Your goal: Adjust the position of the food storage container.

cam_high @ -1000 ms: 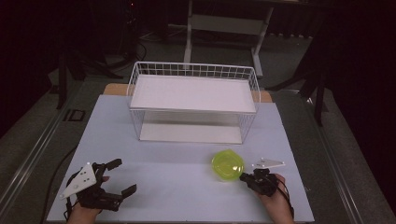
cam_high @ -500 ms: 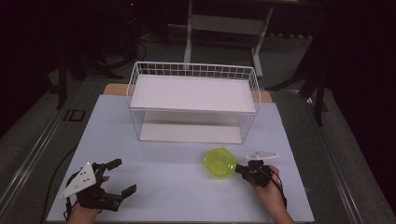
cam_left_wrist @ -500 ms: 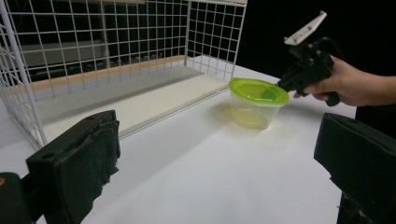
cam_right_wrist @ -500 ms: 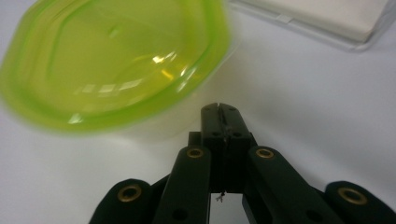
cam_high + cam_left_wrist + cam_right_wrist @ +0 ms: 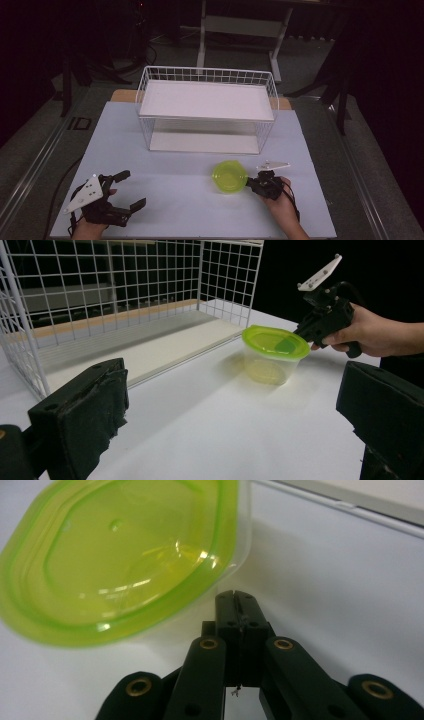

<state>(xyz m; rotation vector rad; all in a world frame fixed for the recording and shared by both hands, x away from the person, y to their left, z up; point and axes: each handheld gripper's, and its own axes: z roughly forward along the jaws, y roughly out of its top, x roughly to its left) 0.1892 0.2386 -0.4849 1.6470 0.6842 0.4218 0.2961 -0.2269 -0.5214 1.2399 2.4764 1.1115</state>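
Observation:
A lime-green lidded plastic container point(image 5: 230, 176) point(image 5: 275, 352) point(image 5: 120, 560) sits on the white table, in front of the wire rack's right half. My right gripper point(image 5: 252, 182) point(image 5: 300, 332) point(image 5: 235, 597) is shut, jaws pressed flat together, with the tips touching the right edge of the container's lid rim; nothing shows between them. A hand holds it from the right. My left gripper point(image 5: 131, 189) point(image 5: 232, 412) rests at the table's front left, wide open and empty, pointing towards the container from well away.
A white wire rack point(image 5: 207, 100) point(image 5: 100, 290) with an upper shelf and a lower white board stands at the back middle of the table point(image 5: 175, 210). Dark floor and stand legs surround the table.
The right gripper has moved left and slightly away from the front edge, and the green container has slid left with it. The left gripper has stayed put.

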